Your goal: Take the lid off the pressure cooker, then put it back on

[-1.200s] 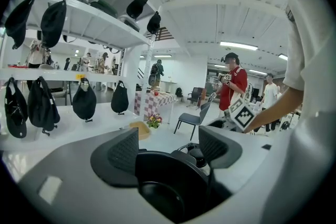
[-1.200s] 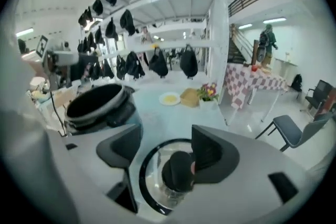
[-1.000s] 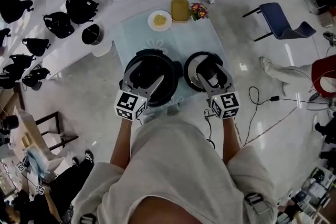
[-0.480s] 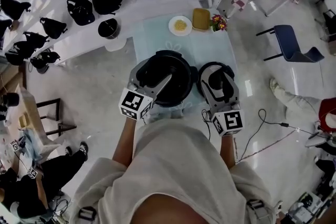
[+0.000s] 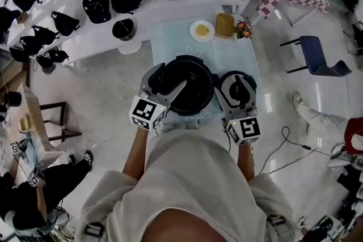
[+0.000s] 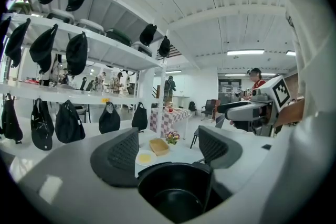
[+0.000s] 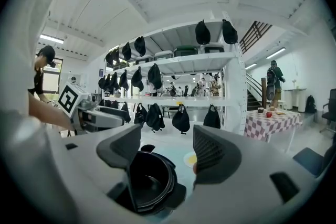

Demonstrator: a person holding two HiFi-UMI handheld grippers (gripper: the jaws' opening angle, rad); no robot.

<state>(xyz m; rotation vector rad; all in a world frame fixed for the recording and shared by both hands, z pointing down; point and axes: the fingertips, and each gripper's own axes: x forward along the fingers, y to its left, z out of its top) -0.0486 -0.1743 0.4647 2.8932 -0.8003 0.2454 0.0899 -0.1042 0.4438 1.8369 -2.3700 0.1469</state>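
Left hand-held gripper (image 6: 169, 148) hovers with jaws wide apart, gripping nothing, the open pressure cooker (image 5: 190, 85) just below it. Right hand-held gripper (image 7: 167, 147), jaws spread and empty too, hangs over the lid (image 5: 232, 79), lying on the desk (image 5: 176, 37) beneath it

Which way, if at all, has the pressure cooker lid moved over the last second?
No. The lid still lies on the light blue mat just right of the pressure cooker, by the mat's right edge, as before.
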